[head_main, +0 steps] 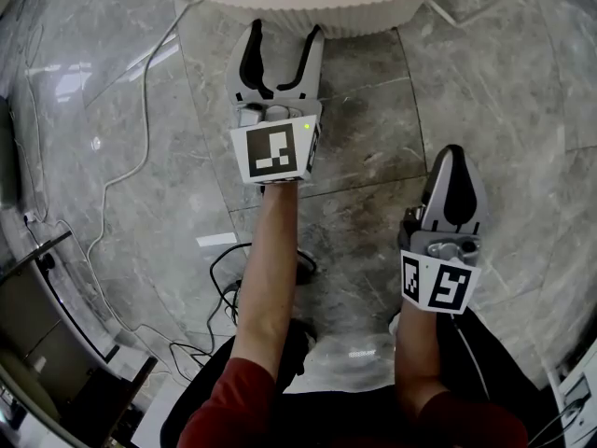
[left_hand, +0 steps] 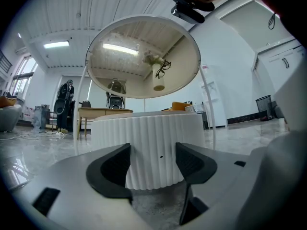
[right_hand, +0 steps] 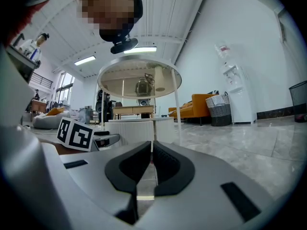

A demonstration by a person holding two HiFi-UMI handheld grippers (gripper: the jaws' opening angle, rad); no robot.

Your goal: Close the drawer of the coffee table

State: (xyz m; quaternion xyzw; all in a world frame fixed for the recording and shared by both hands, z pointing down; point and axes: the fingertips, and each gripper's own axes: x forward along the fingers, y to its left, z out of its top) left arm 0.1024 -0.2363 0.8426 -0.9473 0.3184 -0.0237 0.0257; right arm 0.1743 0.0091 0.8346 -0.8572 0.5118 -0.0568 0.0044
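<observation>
**Left gripper** (head_main: 284,40): jaws wide apart with nothing between them. It is held forward and low, the tips just short of the coffee table's ribbed wall, with no contact visible. Its marker cube (head_main: 275,150) sits behind the jaws, on a bare forearm (head_main: 270,278) that ends in a red sleeve (head_main: 229,404).

**Right gripper** (head_main: 454,157): jaws drawn together with only a sliver of gap, holding nothing. It is held back, near the person's body and well apart from the table. Its marker cube (head_main: 437,283) faces up.

**Coffee table** (left_hand: 153,143): a round white drum with vertical ribbing, directly ahead of the left gripper and framed between its jaws in the left gripper view. One small dark dot (left_hand: 161,156) shows on the ribbed front. No seam between drawer and body can be made out, so the drawer's position cannot be told.

**Round glass top** (left_hand: 144,56): carried above the drum on thin white legs, seen from below.

**Floor** (head_main: 112,138): grey veined marble tiles, glossy.

**Cable** (head_main: 140,157): thin and white, trailing over the floor to the left of the left arm.

**Background, right gripper view**: an orange sofa (right_hand: 201,104) with a grey basket (right_hand: 220,110) beside it.
</observation>
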